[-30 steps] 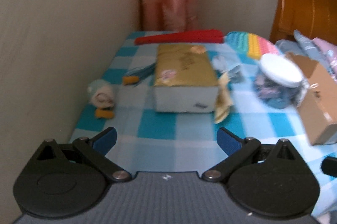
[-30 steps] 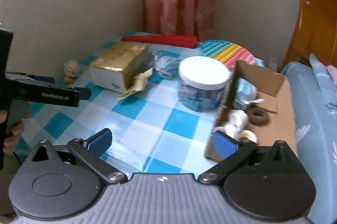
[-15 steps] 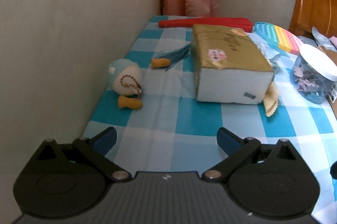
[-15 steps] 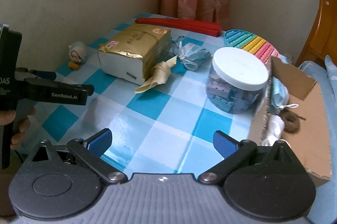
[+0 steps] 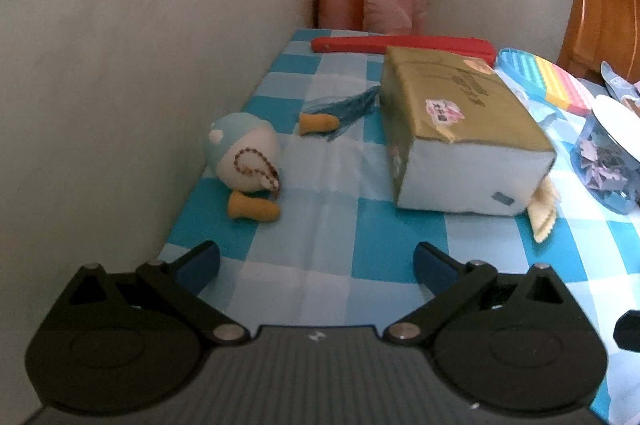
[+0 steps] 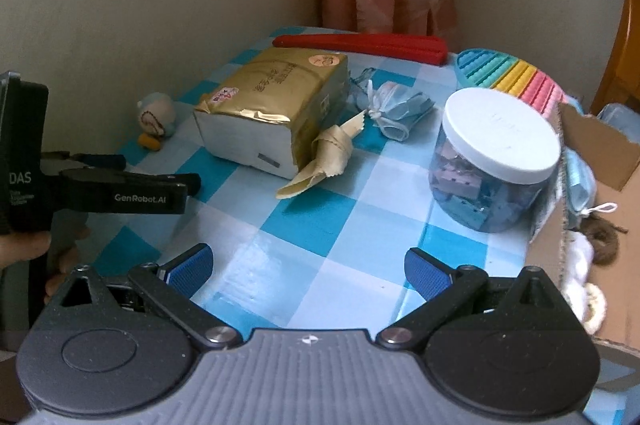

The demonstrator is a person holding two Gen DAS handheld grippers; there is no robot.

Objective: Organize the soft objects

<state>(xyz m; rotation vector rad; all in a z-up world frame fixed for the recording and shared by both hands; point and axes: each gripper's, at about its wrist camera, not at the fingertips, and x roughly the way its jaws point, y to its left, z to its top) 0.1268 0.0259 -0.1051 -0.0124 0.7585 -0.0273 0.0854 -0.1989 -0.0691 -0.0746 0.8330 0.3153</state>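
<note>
A small plush duck [image 5: 244,161] with a blue cap and orange feet lies by the wall on the checked tablecloth [image 5: 340,225]; the right wrist view shows this duck [image 6: 156,117] at far left. My left gripper [image 5: 316,263] is open and empty, just short of the duck and a little to its right. A crumpled blue face mask [image 6: 396,109] lies behind the gold pack, and a beige cloth strip [image 6: 324,153] leans on its corner. My right gripper [image 6: 308,269] is open over the table's front. The cardboard box [image 6: 600,161] at right holds soft items.
A gold tissue pack [image 5: 456,129] sits mid-table. Behind it are a red folded fan [image 5: 400,45] and a rainbow pop mat [image 6: 516,77]. A white-lidded jar [image 6: 496,157] stands beside the box. The wall [image 5: 140,65] runs along the table's left edge. A wooden chair [image 5: 600,9] stands at back right.
My left gripper has swung left and moved in toward the plush duck, which now looks larger. The right gripper has come forward over the table. Both stay open.
</note>
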